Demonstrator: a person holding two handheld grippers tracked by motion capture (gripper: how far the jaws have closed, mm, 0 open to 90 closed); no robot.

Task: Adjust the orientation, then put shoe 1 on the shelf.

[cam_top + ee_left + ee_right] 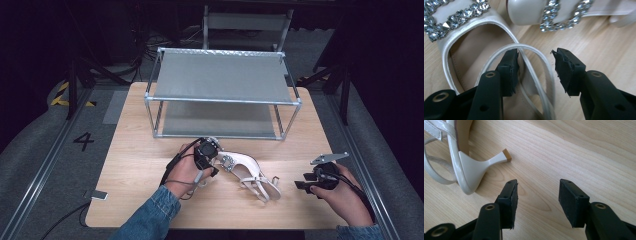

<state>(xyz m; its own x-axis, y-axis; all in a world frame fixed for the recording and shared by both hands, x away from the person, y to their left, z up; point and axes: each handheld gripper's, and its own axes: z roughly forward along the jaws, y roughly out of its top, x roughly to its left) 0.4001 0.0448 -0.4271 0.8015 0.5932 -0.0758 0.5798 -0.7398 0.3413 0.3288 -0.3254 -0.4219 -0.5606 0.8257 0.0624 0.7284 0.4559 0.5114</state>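
Wood table (150, 200): both grippers open, left gripper (535, 67) straddling sandal strap (534, 50), right gripper (537, 200) w/ nothing.

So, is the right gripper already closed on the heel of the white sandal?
No, the right gripper is open over bare table, and the heel of the sandal lies apart from it.

White sandals (247, 172), pair
Glossy, rhinestone buckles (564, 13), thin straps (534, 62) (one tan-tipped heel (506, 155) visible); lying on their sides on the table (150, 150).
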